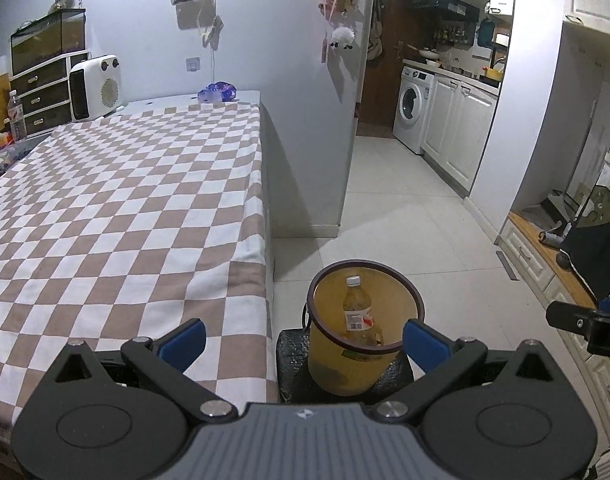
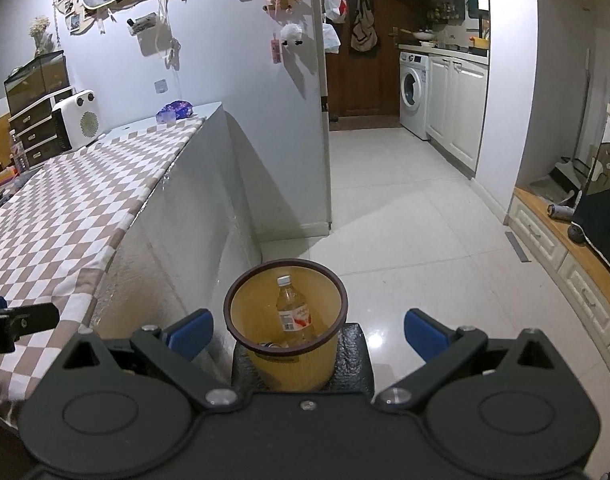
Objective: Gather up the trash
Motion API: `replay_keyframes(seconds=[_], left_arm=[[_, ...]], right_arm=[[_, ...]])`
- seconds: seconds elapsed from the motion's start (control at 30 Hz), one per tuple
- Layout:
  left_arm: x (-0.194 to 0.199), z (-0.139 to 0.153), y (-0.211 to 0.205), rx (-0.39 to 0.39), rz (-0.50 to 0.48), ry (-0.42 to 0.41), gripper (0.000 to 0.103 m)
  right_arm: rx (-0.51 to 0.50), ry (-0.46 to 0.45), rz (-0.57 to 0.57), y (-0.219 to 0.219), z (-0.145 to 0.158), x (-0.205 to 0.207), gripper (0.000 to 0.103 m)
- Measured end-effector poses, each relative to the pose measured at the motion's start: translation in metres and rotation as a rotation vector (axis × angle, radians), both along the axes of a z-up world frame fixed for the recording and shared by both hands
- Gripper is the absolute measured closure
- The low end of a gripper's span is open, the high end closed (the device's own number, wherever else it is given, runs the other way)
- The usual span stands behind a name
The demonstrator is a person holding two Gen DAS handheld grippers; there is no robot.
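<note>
A yellow trash bin (image 1: pixel 329 368) (image 2: pixel 265 320) with a dark rim stands on a black block beside the table. A clear plastic bottle (image 1: pixel 359 312) (image 2: pixel 295 312) with a white cap and a red-and-white label stands upright inside it. My left gripper (image 1: pixel 303 340) is open and empty, held above the table's corner with the bin between its blue pads. My right gripper (image 2: pixel 309 330) is open and empty too, just above and behind the bin. Each gripper shows at the edge of the other's view. A purple crumpled wrapper (image 1: pixel 217 91) (image 2: pixel 176 110) lies at the table's far end.
The table (image 1: pixel 117 208) (image 2: pixel 57 216) carries a brown-and-white checked cloth. A white fan heater (image 1: pixel 95 87) and a water bottle (image 1: pixel 17 114) stand at its far left. White tiled floor (image 2: pixel 405 220) runs to a kitchen with a washing machine (image 1: pixel 413 108). Low drawers (image 2: pixel 561 256) line the right.
</note>
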State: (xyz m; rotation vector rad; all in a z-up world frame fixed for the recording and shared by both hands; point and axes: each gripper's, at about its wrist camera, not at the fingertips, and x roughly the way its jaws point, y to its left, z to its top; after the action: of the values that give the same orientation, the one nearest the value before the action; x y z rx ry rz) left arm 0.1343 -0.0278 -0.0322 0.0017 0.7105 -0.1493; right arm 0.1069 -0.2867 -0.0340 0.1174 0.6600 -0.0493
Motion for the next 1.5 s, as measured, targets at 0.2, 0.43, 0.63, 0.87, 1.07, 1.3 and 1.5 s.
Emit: replay_keyframes(seconds=[0.2,0.43,0.63,0.87,1.07,1.3,1.5], left_arm=[[-0.006,-0.001,0.004,-0.003,0.005,0.003,0.0],[-0.011,0.0,0.007,0.003,0.005,-0.004,0.0],[-0.012,0.0,0.009,0.002,0.007,-0.005,0.0],[-0.012,0.001,0.01,0.004,0.003,-0.007,0.0],[-0.012,0.001,0.01,0.005,0.001,-0.008,0.0],[-0.012,0.001,0.01,0.006,-0.003,-0.008,0.0],[-0.011,0.002,0.009,0.007,-0.005,-0.009,0.0]], right_arm=[[-0.01,-0.01,0.003,0.005,0.004,-0.006,0.0],[-0.032,-0.008,0.011,0.011,0.005,-0.01,0.0],[-0.038,-0.014,0.009,0.012,0.008,-0.012,0.0],[-0.045,-0.026,0.023,0.018,0.014,-0.015,0.0],[-0.044,-0.019,0.022,0.02,0.014,-0.015,0.0],[-0.046,-0.015,0.02,0.019,0.013,-0.016,0.0],[-0.047,-0.016,0.021,0.018,0.013,-0.016,0.0]])
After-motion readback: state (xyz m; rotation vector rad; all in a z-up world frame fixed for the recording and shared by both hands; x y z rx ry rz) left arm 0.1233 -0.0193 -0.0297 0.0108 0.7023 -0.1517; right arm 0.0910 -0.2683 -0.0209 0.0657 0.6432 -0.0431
